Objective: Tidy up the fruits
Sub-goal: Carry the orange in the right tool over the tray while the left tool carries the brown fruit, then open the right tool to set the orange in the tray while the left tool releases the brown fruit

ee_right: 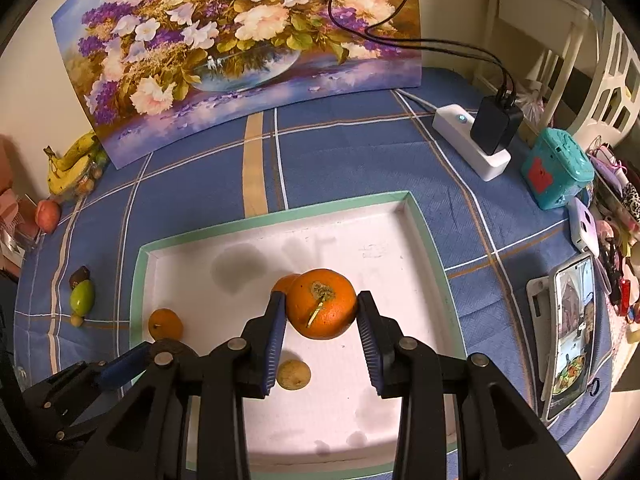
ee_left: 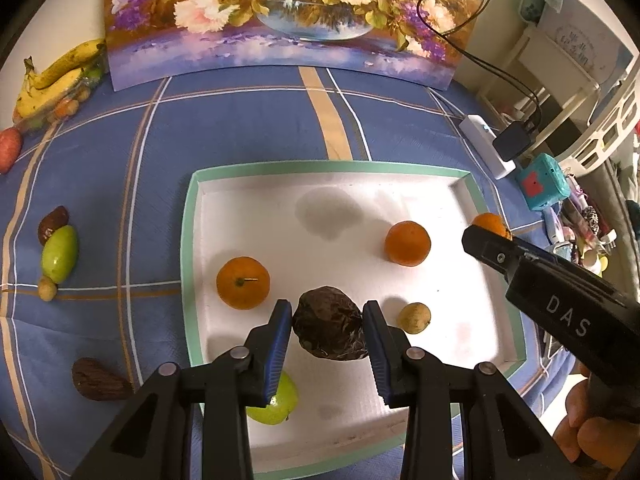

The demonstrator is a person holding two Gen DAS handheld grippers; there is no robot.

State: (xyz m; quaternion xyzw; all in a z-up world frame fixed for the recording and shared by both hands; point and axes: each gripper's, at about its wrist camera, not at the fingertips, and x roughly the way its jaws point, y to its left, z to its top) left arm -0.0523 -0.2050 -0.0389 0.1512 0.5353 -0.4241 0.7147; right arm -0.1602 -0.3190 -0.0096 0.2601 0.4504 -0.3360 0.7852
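Left tongs (ee_left: pixel 327 322) clamp a dark wrinkled fruit (ee_left: pixel 330 323), right tongs (ee_right: pixel 321 311) an orange (ee_right: pixel 322 304), both above the white tray (ee_left: pixel 404 197). Risk: either round fruit slips, rolling past the tray's shallow rim.

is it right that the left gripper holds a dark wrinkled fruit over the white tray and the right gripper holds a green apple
Not quite. The right gripper holds an orange, not a green apple, as the right wrist view shows. The left gripper does hold the dark wrinkled fruit over the white tray.
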